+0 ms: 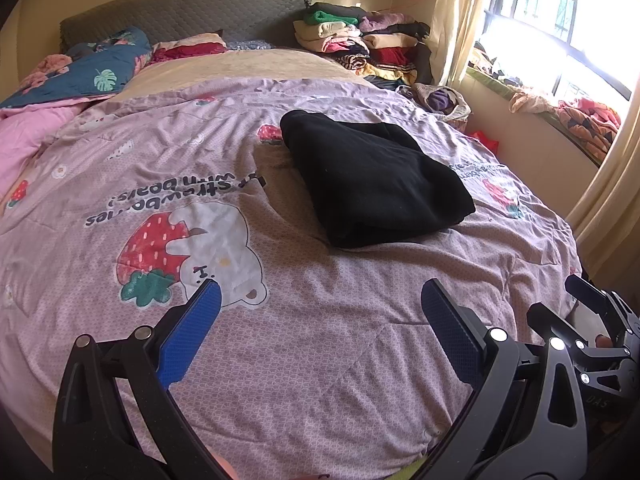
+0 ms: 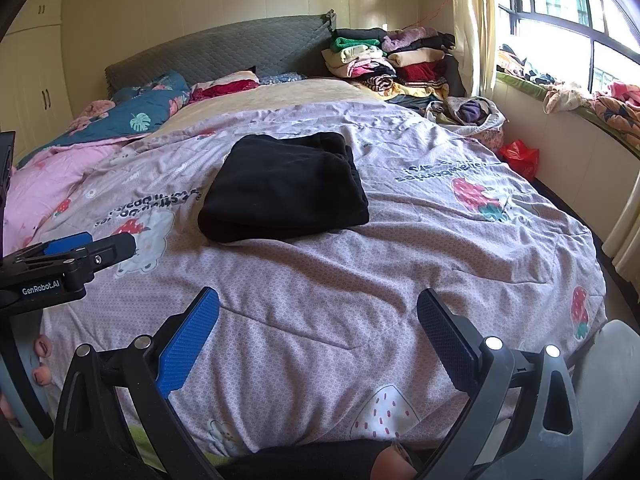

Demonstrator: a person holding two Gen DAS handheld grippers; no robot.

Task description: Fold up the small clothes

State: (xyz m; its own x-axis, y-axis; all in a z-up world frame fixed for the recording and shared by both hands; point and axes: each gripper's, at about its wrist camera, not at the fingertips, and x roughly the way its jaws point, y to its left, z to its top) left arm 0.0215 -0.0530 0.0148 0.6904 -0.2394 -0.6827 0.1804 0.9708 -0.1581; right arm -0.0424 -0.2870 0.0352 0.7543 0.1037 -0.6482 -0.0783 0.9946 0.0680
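A folded black garment (image 2: 284,188) lies mid-bed on a lilac quilt (image 2: 360,280) printed upside down with "strawberries with bears". Nearer than the garment, the left tongs (image 1: 320,320) and right tongs (image 2: 318,320) hover above the quilt, both spread wide and empty. The left tongs' side reads "GenRobot.AI".
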